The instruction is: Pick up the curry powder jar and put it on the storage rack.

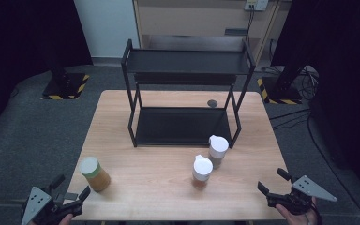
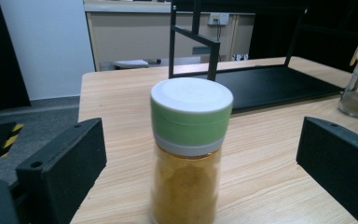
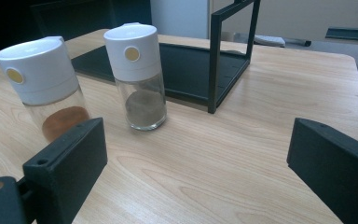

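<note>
Both grippers, left gripper and right gripper, hover with jaws wide, gripping nothing. Left frames the green-lidded jar; 2 white-capped shakers stand near the black rack.

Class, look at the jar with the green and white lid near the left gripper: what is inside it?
The jar holds a yellow-orange powder, filling the clear body up to the lid's lower band. Whether powder reaches higher is hidden by the opaque lid. Its base is cut off in the left gripper view.
</note>
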`<state>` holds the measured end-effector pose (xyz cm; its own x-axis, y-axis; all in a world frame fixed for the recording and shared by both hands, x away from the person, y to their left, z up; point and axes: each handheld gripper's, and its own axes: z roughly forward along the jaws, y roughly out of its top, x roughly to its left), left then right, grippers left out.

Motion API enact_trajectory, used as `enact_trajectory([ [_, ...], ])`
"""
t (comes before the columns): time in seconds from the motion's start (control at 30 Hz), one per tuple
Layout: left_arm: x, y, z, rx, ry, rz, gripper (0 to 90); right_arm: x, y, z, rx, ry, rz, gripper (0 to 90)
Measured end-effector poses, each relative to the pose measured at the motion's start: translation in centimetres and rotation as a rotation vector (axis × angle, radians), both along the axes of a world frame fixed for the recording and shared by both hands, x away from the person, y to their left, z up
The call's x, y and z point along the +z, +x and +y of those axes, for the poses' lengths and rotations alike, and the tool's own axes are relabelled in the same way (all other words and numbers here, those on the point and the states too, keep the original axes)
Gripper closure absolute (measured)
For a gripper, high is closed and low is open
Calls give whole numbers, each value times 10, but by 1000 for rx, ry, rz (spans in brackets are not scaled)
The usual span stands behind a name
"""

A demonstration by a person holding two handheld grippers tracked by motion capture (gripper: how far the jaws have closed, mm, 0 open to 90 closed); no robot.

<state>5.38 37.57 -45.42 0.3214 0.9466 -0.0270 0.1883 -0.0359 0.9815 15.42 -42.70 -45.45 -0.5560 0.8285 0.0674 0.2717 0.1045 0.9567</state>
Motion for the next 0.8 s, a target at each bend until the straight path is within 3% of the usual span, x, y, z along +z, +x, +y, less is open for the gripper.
enact_trajectory([
  [0.1,6,1,5,-8,-16,3,1,0,0,0,0,-1,1,57],
  [0.4,30,11,7,-37,42,38,2,0,0,0,-2,-2,-2,57],
  [0.8,38,32,8,-78,56,101,3,0,0,0,-4,1,-1,58],
])
